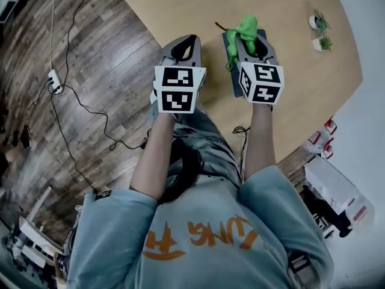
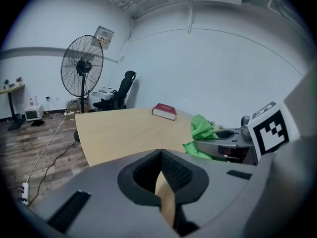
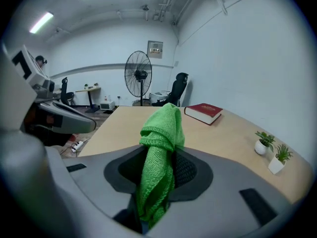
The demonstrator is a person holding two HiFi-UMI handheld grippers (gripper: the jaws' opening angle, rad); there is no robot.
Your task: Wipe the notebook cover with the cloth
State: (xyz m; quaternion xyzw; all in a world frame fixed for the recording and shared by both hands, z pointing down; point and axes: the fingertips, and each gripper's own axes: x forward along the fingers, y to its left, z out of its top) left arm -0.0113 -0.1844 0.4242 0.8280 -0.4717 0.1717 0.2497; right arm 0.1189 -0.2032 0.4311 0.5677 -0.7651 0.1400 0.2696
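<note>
your right gripper pinched the green cloth (bunched upright between its jaws) above the dark blue notebook on the table. your left gripper hovered beside it, jaws pressed together on nothing.

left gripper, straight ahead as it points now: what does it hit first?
Likely the red hardcover book on the light wooden table, almost dead ahead of the left gripper, nothing between. Height is unclear; it might pass over.
</note>
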